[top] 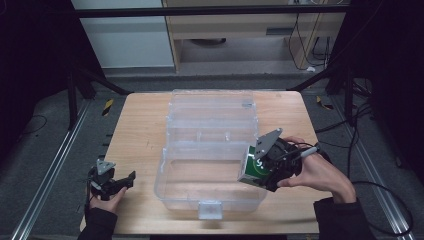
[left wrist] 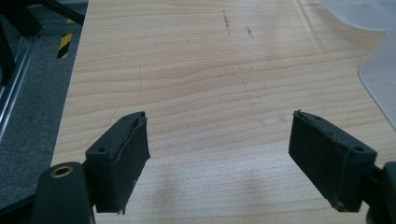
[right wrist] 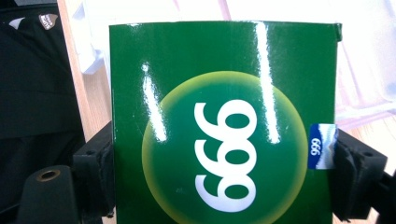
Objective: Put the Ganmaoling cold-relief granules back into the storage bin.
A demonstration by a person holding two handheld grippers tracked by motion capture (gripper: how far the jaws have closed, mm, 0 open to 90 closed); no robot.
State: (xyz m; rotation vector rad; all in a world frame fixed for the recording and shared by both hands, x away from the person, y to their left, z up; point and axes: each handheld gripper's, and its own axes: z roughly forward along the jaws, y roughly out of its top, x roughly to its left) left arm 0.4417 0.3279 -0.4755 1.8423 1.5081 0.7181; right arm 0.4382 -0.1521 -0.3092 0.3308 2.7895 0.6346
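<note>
Wooden table (top: 140, 145) with a clear plastic organizer box (top: 210, 165) sitting open in the middle, lid (top: 212, 107) folded back toward the far side, front latch (top: 210, 210) at the near edge. Right gripper (top: 255, 172), held in the person's right hand (top: 320, 172), is at the box's near right corner and clamps a green carton (top: 252, 170); carton sits tilted over the box rim, whether it touches the rim can't be told. Right gripper view: both black jaws press the carton's (right wrist: 224, 121) two side edges, glossy green face toward camera, yellow-green circle with white "999" print (right wrist: 226, 149) reading sideways, small blue-and-white label (right wrist: 320, 147) at the right edge just by the right jaw. Pale wood and clear plastic show behind the carton, dark fabric at the left. Left gripper (top: 117, 182), held in the left hand (top: 107, 202), is low at the table's near left corner, well apart from the box, grey three-cornered plate (top: 105, 166) on top. Left gripper view: jaws spread wide, nothing between them, bare wood grain (left wrist: 210, 84) below with a few faint dark marks, edge of the clear box (left wrist: 378, 79) at far right, grey floor and a yellow-black striped marker (left wrist: 64, 44) at far left. Dark sleeves come in at the bottom of the high view.
</note>
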